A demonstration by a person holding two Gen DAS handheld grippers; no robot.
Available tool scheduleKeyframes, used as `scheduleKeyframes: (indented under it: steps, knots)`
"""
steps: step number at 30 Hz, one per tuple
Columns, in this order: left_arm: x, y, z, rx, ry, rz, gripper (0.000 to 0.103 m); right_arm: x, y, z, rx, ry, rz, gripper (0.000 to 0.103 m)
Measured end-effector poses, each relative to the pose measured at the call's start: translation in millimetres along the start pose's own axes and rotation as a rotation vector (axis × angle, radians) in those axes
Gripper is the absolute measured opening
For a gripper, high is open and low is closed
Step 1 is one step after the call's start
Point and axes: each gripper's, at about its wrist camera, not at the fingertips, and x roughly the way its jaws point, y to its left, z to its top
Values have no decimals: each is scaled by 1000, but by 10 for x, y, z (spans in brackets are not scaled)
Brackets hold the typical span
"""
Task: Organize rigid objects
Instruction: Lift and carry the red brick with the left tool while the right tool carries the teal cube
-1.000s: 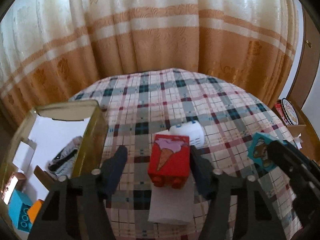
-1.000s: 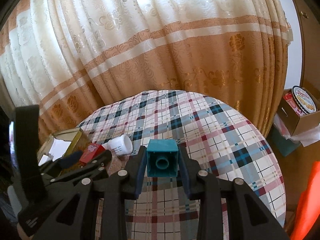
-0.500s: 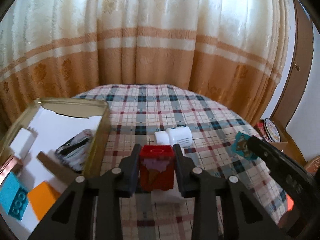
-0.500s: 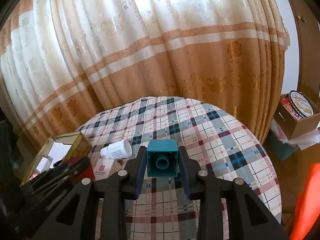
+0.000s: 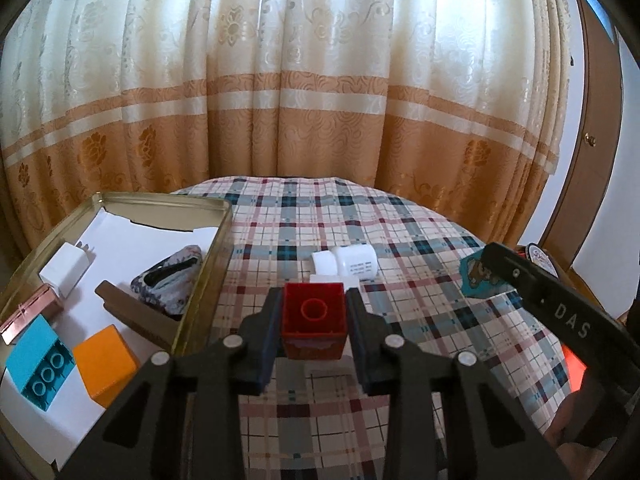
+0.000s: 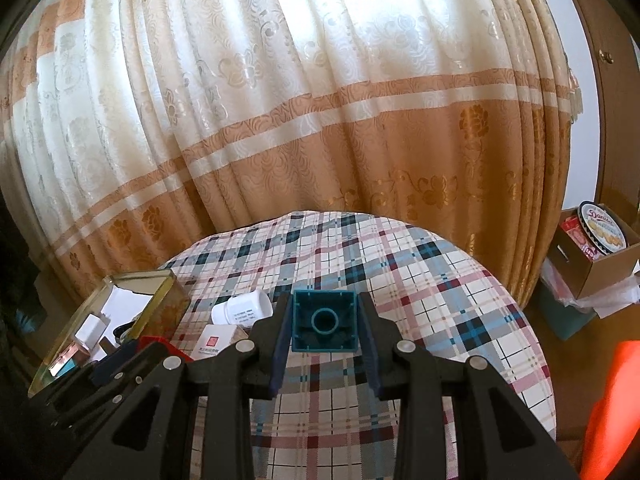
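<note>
Red brick (image 5: 313, 326), a hollow toy block with its open underside and round inner tube facing the camera, sits clamped between the two fingers of the left gripper (image 5: 313, 322), lifted above the table (image 5: 400, 248) and just to the right of the tin's right wall. Its red edge also peeks out in the right wrist view (image 6: 154, 340), behind the left tool's dark body.

Teal brick (image 6: 324, 321), the same kind of hollow block, is pinched in the right gripper (image 6: 324, 326), both fingers pressed flat on its side walls; it is held above the checked tablecloth, toward the table's middle. From the left wrist view that teal brick (image 5: 478, 278) shows a printed bear face, partly covered by the right tool's black arm.

On the cloth beyond the red brick lies a white bottle (image 5: 346, 263) on its side, and just in front of it a small white box (image 6: 214, 340) with a red mark.

Along the table's left edge stands the open gold tin (image 5: 208, 256), lined with white paper. Inside it lie a blue brick (image 5: 38, 364) with its studs toward the camera, an orange block (image 5: 105, 365) beside it, a brown wooden strip (image 5: 136, 316), a patterned pouch (image 5: 170, 280) against the right wall, a white charger (image 5: 66, 268) and a copper-coloured flat piece (image 5: 26, 316) near the left wall.

Cream and orange curtain (image 5: 320, 100) hangs behind the table. To the right, off the table, a cardboard box (image 6: 600, 272) holds a round biscuit tin (image 6: 602, 226).
</note>
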Motion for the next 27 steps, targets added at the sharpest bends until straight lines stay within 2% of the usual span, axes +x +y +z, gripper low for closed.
scheduleKeyframes:
  steps: [6, 13, 18, 27]
  knots:
    - [-81, 19, -25, -11, -13, -35, 31, -6, -4, 3, -1, -3, -4, 34]
    - [-284, 115, -8, -46, -58, -121, 31, -67, -14, -4, -2, -29, -12, 34]
    - [-341, 122, 16, -51, -72, -130, 31, -67, -12, 4, -2, -33, -18, 34]
    - [-352, 130, 30, -36, -67, -101, 31, -68, 0, -3, -5, -36, -23, 34]
